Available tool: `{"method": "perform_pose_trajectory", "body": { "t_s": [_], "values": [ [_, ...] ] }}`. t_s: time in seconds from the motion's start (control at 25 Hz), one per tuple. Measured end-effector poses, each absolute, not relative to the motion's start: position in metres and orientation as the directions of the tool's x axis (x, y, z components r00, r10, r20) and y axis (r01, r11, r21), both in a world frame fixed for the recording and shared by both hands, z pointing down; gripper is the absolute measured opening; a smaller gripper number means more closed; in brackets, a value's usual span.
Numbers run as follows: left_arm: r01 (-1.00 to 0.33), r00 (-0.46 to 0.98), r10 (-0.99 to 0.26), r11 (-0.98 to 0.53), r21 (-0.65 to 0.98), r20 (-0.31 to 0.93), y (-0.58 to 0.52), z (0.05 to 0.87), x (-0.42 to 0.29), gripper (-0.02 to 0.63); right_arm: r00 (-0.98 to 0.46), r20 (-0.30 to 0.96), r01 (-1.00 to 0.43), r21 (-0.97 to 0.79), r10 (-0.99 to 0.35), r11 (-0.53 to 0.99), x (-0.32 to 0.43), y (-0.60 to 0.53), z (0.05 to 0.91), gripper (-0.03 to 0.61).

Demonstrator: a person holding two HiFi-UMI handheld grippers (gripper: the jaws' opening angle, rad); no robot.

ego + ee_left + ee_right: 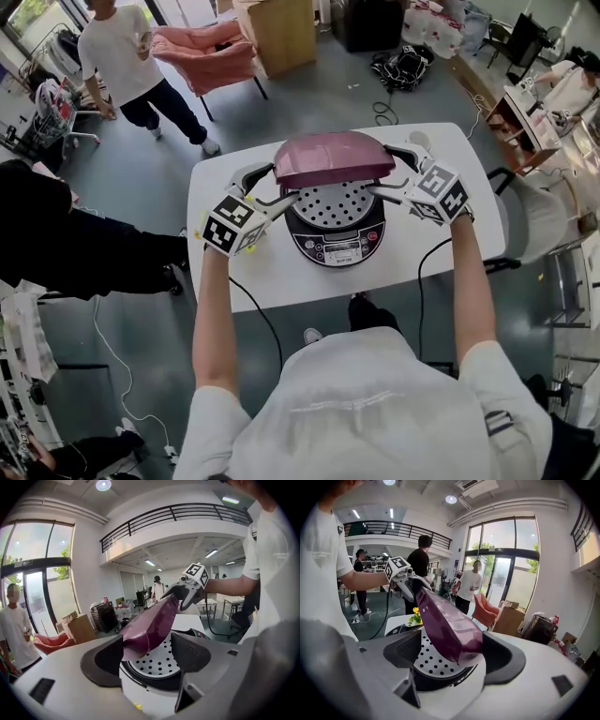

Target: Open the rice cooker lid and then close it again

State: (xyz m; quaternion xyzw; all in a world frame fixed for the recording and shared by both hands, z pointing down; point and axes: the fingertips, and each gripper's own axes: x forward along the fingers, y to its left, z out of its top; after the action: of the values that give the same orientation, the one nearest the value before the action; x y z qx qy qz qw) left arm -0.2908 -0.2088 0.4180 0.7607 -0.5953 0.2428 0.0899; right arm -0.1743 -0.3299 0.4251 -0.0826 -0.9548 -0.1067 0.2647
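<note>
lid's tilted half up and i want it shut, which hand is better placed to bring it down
Near even, slightly right: the lid has its corner deeper between the open right tongs. The open left tongs straddle its other edge too.

One rice cooker (pixel 337 234) stands on one white surface (pixel 450 155), with one purple lid (pixel 333 159) raised over it. Two claws flank the cooker: the left claw (pixel 279 186) at its left side and the right claw (pixel 384 171) at its right. Beyond the cooker are one pink armchair (pixel 206 52), one brown box (pixel 281 33) and one bystander in white (pixel 117 52). Left of the cooker is one person in black (pixel 56 234).
</note>
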Motion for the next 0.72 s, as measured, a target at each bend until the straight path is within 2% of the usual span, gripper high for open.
{"method": "perform_pose_trajectory", "body": {
  "t_s": [0.4,0.72],
  "values": [
    [-0.935,0.163,-0.799,-0.312,-0.167,0.578,-0.175,0.473,-0.254,0.357,-0.810,0.570,0.246,0.117,0.137,0.962,-0.139,-0.288,0.471,0.403],
    [-0.942,0.188,-0.794,-0.313,-0.124,0.577,-0.166,0.496,-0.243,0.377,-0.803,0.576,0.228,0.059,0.153,0.972,-0.131,-0.276,0.493,0.408]
  ]
}}
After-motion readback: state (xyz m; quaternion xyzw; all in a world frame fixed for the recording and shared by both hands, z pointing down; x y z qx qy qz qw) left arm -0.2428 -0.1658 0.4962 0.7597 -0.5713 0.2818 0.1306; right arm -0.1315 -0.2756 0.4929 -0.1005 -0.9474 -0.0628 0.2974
